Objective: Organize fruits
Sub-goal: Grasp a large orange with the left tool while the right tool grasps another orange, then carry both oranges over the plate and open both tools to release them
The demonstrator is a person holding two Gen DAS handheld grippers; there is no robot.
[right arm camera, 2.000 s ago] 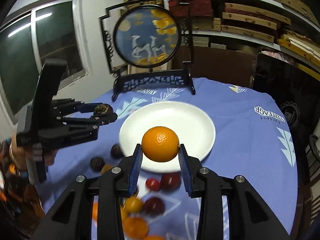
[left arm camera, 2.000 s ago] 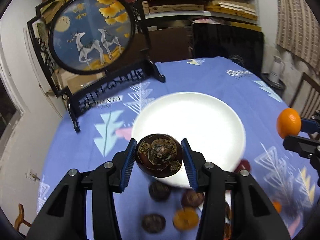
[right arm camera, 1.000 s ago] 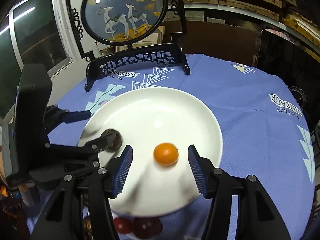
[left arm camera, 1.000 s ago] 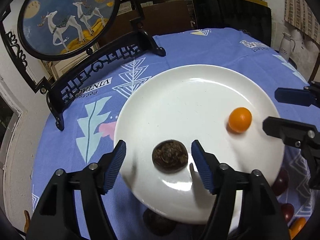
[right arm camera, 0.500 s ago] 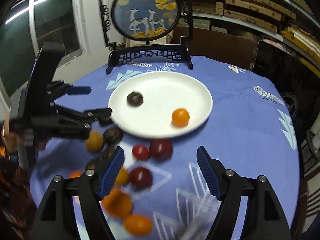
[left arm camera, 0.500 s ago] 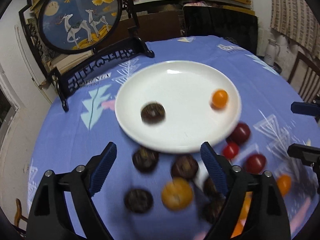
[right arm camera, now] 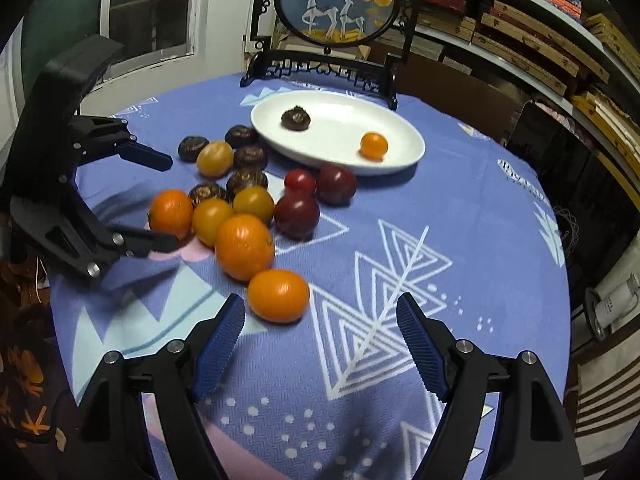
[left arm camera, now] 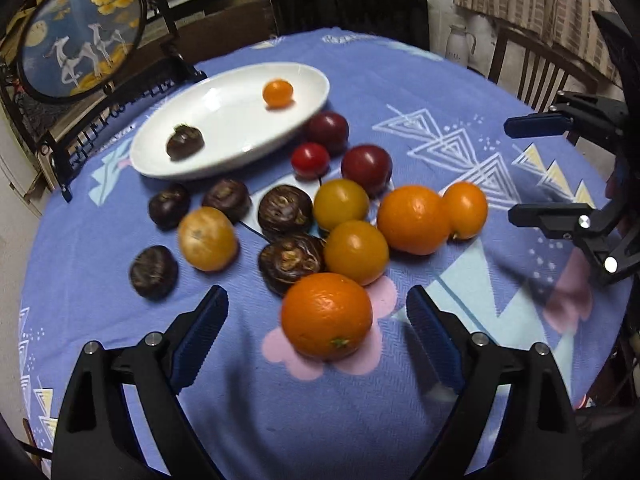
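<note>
Both claws hang with their jaws wide apart and nothing between them. The left gripper (left arm camera: 316, 316) sits low over the blue patterned tablecloth (left arm camera: 400, 104), and a large orange (left arm camera: 326, 316) lies on the cloth right between its spread blue pads, touching neither one. Just ahead of that orange lies the loose heap of fruit: a yellow-orange fruit (left arm camera: 356, 252) and a dark brown water chestnut (left arm camera: 290, 258) come first, then a second yellow-orange fruit (left arm camera: 340, 204), another chestnut (left arm camera: 285, 210) and, out to the left, a paler orange fruit (left arm camera: 207, 238) with more chestnuts around it. To the right of the heap a second big orange (left arm camera: 414, 219) touches a small tangerine (left arm camera: 465, 210). Beyond them rest three dark red plums (left arm camera: 366, 164). Farther ahead and to the left stands the white plate (left arm camera: 240, 152), which holds one chestnut (left arm camera: 185, 142) and one small orange fruit (left arm camera: 277, 93), well apart from each other. Behind the plate stands a round painted screen (left arm camera: 80, 40) in a black frame. The right gripper (right arm camera: 320, 330) faces the same heap from the other side; the tangerine (right arm camera: 278, 296) lies just ahead of its left pad, apart from it, with bare cloth between its pads. From there the plate (right arm camera: 396, 160) is far ahead, past the plums.
</note>
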